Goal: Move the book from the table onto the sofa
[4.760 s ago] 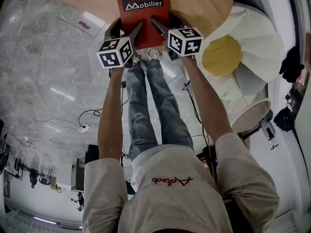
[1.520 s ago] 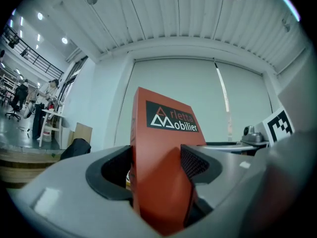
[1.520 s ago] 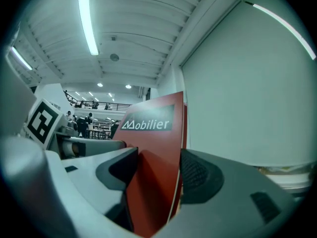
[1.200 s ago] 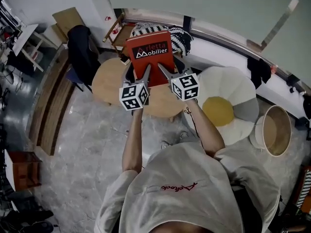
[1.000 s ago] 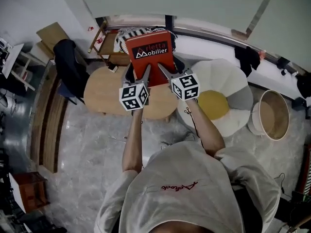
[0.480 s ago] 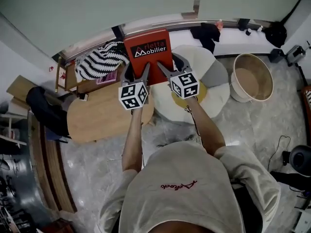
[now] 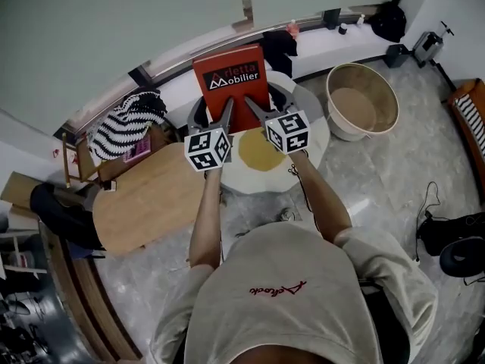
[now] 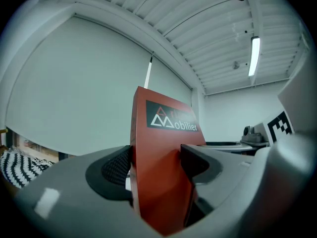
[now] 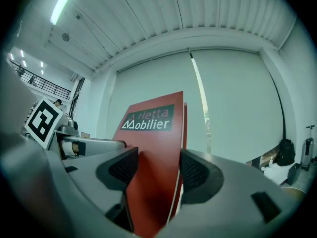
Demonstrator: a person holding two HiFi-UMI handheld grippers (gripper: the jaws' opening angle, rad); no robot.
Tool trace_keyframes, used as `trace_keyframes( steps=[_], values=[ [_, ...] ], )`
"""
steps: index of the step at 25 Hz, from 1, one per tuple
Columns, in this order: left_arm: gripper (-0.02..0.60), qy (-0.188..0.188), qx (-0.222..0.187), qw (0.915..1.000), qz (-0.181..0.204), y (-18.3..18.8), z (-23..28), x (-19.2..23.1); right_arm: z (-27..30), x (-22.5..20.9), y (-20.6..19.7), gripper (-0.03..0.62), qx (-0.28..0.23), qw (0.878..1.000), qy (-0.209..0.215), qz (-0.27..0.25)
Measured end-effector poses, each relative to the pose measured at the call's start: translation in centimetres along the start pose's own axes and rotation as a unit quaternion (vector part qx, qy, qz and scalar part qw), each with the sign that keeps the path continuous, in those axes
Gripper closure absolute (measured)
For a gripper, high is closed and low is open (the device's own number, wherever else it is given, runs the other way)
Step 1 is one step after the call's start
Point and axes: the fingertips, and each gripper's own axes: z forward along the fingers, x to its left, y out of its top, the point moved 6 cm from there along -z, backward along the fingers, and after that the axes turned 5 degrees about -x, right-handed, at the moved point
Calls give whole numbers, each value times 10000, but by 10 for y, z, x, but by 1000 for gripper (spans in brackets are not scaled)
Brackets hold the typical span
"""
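The book, clamped by the left gripper and the right gripper, carries a black label just beyond their jaw tips. It reads "Arletta" in red over "Mobilier" in white. Red script on the shirt, behind both grippers, is not legible.

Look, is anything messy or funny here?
Nothing looks spilled or broken. The one odd sight is the red book: it lies on nothing, but stands upright in the air, with the left gripper and the right gripper each shut on its lower part.
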Motion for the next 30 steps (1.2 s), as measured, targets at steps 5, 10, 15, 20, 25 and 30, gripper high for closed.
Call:
trace_keyframes(
  steps=[5, 10, 15, 20, 25, 30],
  values=[
    [262, -264, 73, 9996, -18, -9, 31, -49, -34, -47, 1, 318, 19, 9996, -265, 11],
    [262, -419, 147, 9990, -57, -18, 53, -91, -64, -86, 0, 318, 46, 9991, -430, 24],
    [261, -554, 223, 9982, -27, -27, 75, -117, -80, -115, -6, 318, 31, 9983, -576, 99],
    [262, -618, 286, 9977, -36, -37, 90, -140, -94, -139, -12, 318, 65, 9977, -651, 151],
    [262, -634, 351, 9974, -67, -36, 103, -144, -91, -153, -9, 318, 113, 9979, -622, 159],
    [261, -626, 389, 9973, 22, -39, 105, -142, -89, -154, -16, 318, 58, 9976, -637, 259]
  ],
)
